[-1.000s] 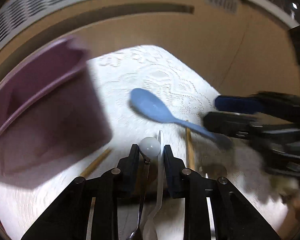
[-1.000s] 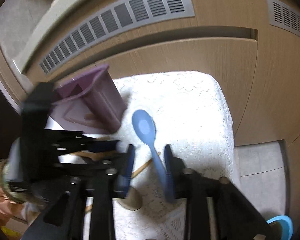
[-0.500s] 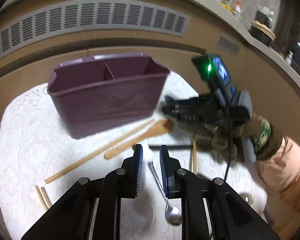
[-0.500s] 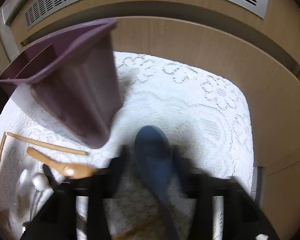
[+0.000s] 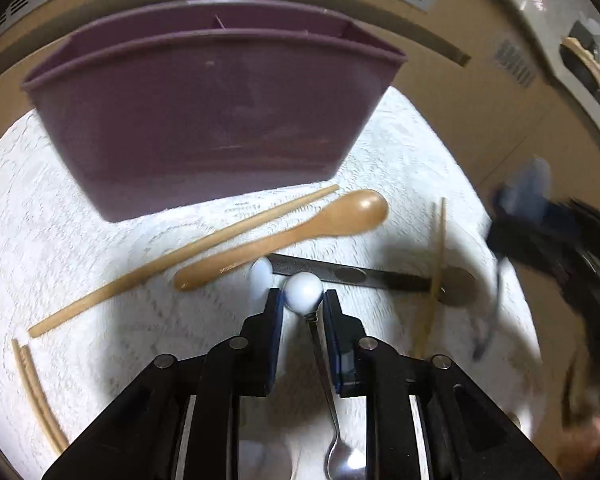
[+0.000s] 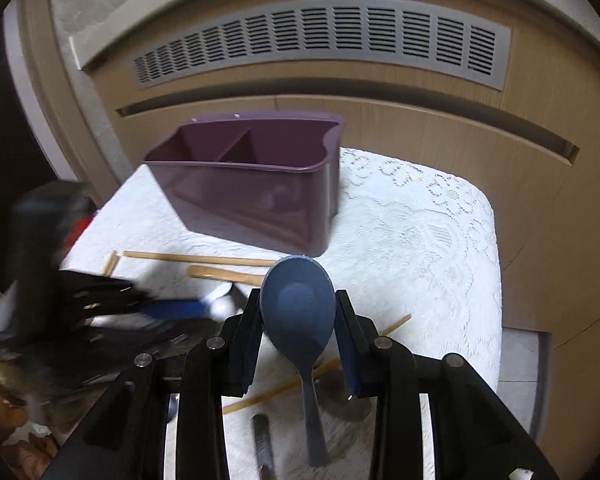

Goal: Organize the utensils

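My left gripper (image 5: pixel 301 300) pinches the white ball end of a metal spoon (image 5: pixel 304 291), whose bowl hangs back toward the camera; the jaws are opening a little, with the ball still between the pads. Just ahead stands the purple divided caddy (image 5: pixel 204 120). My right gripper (image 6: pixel 298 304) is shut on a blue plastic spoon (image 6: pixel 300 324), its bowl held up between the fingertips above the cloth, handle hanging down. The caddy (image 6: pixel 252 200) stands behind it. The left gripper (image 6: pixel 204 308) shows as a blur at the left of the right wrist view.
On the white lace cloth (image 5: pixel 399 152) lie a wooden spoon (image 5: pixel 300 232), a long chopstick (image 5: pixel 180 256), a chopstick pair (image 5: pixel 36 392) at the left edge, another chopstick (image 5: pixel 435 272) and a black-handled utensil (image 5: pixel 339 274). A vented wooden wall (image 6: pixel 319 40) stands behind.
The right gripper has lifted the blue spoon off the cloth. The left gripper, still carrying the ball-ended spoon, has come closer to the caddy, which now fills the top of its view.
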The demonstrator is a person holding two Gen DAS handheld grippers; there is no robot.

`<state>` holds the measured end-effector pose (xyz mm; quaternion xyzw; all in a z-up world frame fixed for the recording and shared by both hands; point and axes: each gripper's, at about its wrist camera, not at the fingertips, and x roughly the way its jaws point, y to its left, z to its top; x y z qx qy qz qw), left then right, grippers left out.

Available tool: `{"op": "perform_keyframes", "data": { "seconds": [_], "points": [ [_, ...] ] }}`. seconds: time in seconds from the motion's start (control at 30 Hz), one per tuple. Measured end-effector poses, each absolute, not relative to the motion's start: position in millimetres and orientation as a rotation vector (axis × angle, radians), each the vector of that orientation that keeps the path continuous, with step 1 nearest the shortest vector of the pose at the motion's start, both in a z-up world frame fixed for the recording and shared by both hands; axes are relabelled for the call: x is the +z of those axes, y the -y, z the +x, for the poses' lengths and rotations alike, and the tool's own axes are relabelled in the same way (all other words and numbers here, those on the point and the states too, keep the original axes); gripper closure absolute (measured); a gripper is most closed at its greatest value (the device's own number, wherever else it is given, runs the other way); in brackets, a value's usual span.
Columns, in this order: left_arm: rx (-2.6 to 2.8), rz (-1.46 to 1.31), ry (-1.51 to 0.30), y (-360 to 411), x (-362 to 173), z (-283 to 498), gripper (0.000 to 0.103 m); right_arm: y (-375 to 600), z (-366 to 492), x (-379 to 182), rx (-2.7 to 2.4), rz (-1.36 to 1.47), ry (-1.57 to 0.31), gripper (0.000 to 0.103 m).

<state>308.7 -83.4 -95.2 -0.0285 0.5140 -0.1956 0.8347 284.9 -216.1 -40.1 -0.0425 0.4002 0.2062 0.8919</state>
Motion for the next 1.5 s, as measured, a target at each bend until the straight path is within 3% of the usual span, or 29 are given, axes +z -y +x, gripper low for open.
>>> {"op": "perform_keyframes", "data": {
  "seconds": [0.2, 0.37, 0.63, 0.77, 0.9, 1.07, 1.23, 1.5],
  "points": [
    [-0.348, 0.127, -1.004, 114.9, -93.1, 297.4, 0.081, 219.7, 263.6, -41.8, 0.444, -0.055, -0.825, 0.071],
    [-0.363, 0.03, -0.931, 95.9, -83.5, 268.0, 0.081, 223.8, 249.2, -36.0, 0.442, -0.034, -0.802, 0.071],
    [-0.352, -0.048, -0.593, 44.8, 15.2, 205.2, 0.081, 224.0, 212.0, -5.8, 0.452, -0.04, -0.721, 0.071],
    [-0.344, -0.014, -0.42, 32.7, 82.1, 192.6, 0.081, 220.0, 200.3, 41.5, 0.465, -0.044, -0.603, 0.071],
    [-0.3, 0.062, -0.266, 24.4, 157.8, 215.4, 0.081, 210.2, 205.8, 126.8, 0.45, -0.087, -0.41, 0.071],
    [-0.242, 0.092, -0.19, 10.7, 214.6, 244.7, 0.081, 193.4, 248.0, 195.6, 0.428, -0.088, -0.288, 0.071],
    [-0.221, 0.091, -0.183, 4.0, 218.7, 274.6, 0.081, 182.3, 298.0, 202.7, 0.418, -0.069, -0.285, 0.071],
    [-0.253, 0.027, -0.346, 0.0, 135.5, 341.8, 0.081, 169.0, 368.3, 118.6, 0.416, -0.04, -0.439, 0.071]
  ]
}}
